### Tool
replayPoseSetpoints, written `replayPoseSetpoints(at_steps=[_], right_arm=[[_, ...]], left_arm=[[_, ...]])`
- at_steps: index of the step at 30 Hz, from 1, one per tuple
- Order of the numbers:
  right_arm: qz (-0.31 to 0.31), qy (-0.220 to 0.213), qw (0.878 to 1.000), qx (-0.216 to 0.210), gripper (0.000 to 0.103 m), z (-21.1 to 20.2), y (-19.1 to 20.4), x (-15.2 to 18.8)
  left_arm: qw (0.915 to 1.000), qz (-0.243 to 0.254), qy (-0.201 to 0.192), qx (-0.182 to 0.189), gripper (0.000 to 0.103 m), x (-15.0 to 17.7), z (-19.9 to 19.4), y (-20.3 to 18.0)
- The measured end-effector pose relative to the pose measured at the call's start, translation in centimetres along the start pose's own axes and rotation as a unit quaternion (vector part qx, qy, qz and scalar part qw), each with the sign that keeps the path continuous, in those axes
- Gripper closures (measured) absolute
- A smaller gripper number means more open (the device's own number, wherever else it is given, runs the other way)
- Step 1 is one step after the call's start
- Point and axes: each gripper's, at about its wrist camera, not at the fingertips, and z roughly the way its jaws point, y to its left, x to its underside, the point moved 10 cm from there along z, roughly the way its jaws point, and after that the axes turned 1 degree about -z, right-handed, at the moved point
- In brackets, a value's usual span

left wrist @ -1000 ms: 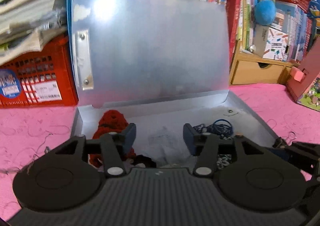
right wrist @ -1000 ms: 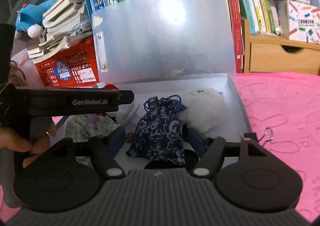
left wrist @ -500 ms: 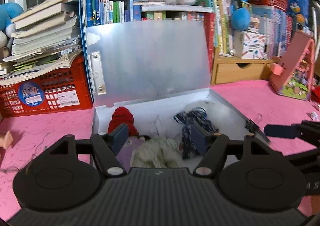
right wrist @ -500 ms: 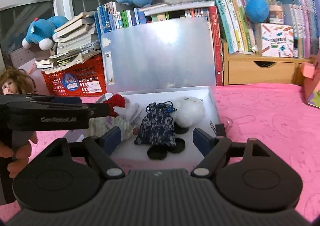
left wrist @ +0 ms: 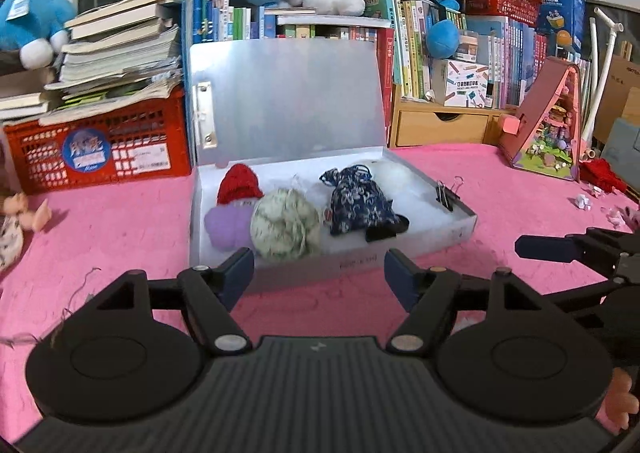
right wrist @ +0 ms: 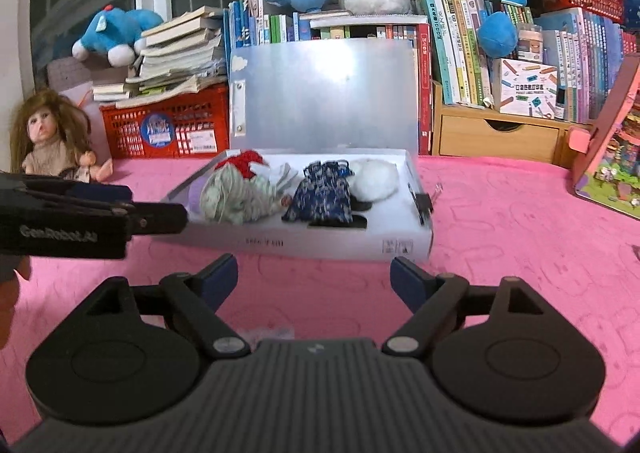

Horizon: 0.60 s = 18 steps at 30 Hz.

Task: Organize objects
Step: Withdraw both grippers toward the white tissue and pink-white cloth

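A: Which step was in hand?

B: Judging by the scene, packing looked done. Both tongs, left gripper and right gripper, hung spread wide and empty before the box, mid-table, lid upright.

A: And next?

B: Probably shutting that lid.

A: Contents, counted?

B: One red hat, one purple ball, one green yarn ball, one blue pouch, one white puff; one clip on the right edge.

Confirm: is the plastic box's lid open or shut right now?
Open. The lid stands upright behind the box, leaving the blue floral pouch and yarn ball exposed.
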Motion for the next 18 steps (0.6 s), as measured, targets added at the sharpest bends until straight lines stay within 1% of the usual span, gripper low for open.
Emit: replayPoseSetpoints(at_steps=[3, 9, 13, 18], right_arm=[[-0.008, 0.004, 1.000, 0.006, 0.013, -0.7, 0.1, 1.3], [-0.020, 0.005, 1.000, 0.021, 0.011, -2.0, -0.3, 3.1], [-0.014, 0.015, 1.000, 0.024, 0.011, -1.9, -0.7, 4.1], [-0.022, 0.020, 0.999, 0.036, 0.011, -1.7, -1.0, 5.2]], left_arm=[[1.0000, -0.007, -0.004, 0.004, 0.026, 1.3, -1.2, 0.0], [0.9999, 0.003, -0.004, 0.015, 0.024, 3.9, -2.7, -0.8], [0.9998, 0.003, 0.010, 0.019, 0.023, 5.7, -2.7, -1.2], [0.9986, -0.025, 0.030, 0.036, 0.024, 7.1, -2.0, -1.2]])
